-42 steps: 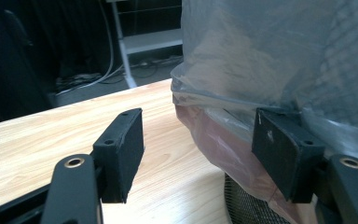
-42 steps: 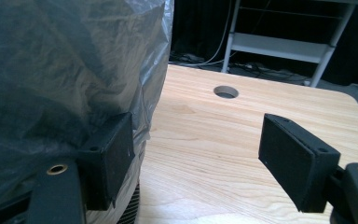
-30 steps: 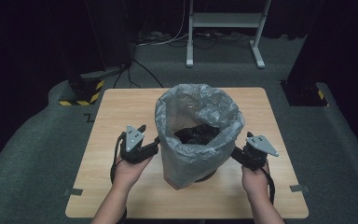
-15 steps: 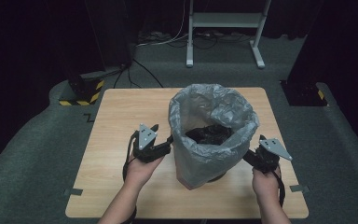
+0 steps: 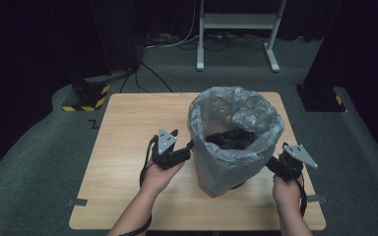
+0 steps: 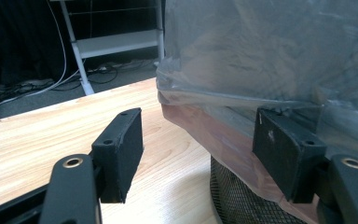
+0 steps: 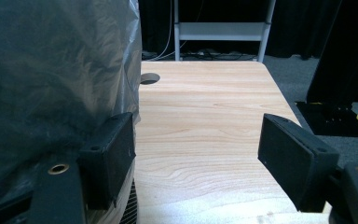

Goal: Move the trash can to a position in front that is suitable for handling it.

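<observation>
We see a black wire-mesh bin (image 6: 242,196) standing on the light wooden table (image 5: 128,128), toward its right half, lined with a grey translucent plastic bag (image 5: 234,142) whose rim is folded out and hangs down the outside of the bin. In the high view the bag stands open at the top, and something dark and crumpled (image 5: 230,139) lies inside it; we cannot tell what it is.

Our left gripper (image 5: 183,150) is held just beside the bag's left side. In the left gripper view its jaws stand wide apart, the right-hand one against the hanging edge of the bag where the film drapes over the mesh, the other over bare wood; nothing is clamped between them.

Our right gripper (image 5: 275,164) sits at the bag's lower right side. In the right gripper view its jaws are also spread wide, one touching the bag's wall, the other clear above the table.
</observation>
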{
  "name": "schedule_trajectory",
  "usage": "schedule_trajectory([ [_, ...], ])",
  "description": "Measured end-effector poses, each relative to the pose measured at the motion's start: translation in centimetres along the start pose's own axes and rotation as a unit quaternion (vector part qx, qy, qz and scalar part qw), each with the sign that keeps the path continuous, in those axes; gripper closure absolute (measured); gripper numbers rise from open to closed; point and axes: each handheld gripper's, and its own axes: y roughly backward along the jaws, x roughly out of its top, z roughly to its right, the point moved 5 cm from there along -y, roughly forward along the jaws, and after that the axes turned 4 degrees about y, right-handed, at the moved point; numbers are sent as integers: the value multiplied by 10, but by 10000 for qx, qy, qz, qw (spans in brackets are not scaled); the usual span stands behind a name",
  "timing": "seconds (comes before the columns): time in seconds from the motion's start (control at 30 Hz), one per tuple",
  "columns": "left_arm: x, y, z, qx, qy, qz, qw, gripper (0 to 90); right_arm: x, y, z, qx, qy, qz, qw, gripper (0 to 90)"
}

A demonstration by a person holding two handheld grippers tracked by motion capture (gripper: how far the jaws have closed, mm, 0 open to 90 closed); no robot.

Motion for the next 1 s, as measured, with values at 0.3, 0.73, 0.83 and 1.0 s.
schedule_trajectory([
  [0.3,-3,6,-8,-205,52,-28,9998,187,2,4,2,-35,157,46,9999,226],
  [0.73,-6,19,-20,-184,93,-121,9997,175,6,16,7,316,177,26,9993,210],
  [0.83,-9,20,-23,-182,216,-144,9995,175,8,18,7,339,255,80,9991,183],
  [1.0,-7,28,-33,1,352,9,9994,176,16,26,13,48,60,293,9995,158],
])
